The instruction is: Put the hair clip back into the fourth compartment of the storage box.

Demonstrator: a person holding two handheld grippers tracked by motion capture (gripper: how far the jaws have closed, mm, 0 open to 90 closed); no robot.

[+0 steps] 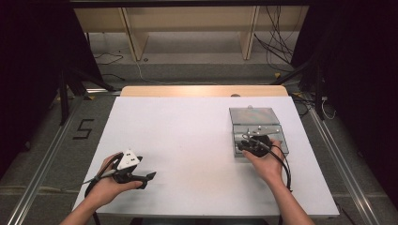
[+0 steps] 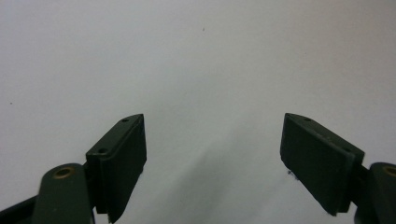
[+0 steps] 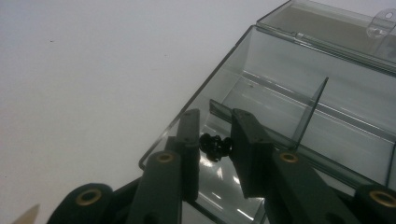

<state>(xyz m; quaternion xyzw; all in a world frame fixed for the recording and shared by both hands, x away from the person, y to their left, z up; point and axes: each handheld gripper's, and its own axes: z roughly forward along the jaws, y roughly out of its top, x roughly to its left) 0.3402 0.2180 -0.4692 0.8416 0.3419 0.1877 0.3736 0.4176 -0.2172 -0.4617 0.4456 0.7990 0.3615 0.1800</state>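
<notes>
one tiny black plastic clip [image 3: 215, 145] sits between the right gripper [image 3: 215, 135] jaws, nearly closed, inside the clear compartment box [image 3: 299, 98]. light, slippery; pinch its middle. left gripper [image 2: 212, 158] wide open, empty.

Your forearms are bare. Each gripper [image 1: 151, 176] is black with brass screws, a black cable [image 1: 281, 161] and a grey plate [image 1: 129, 159].
</notes>
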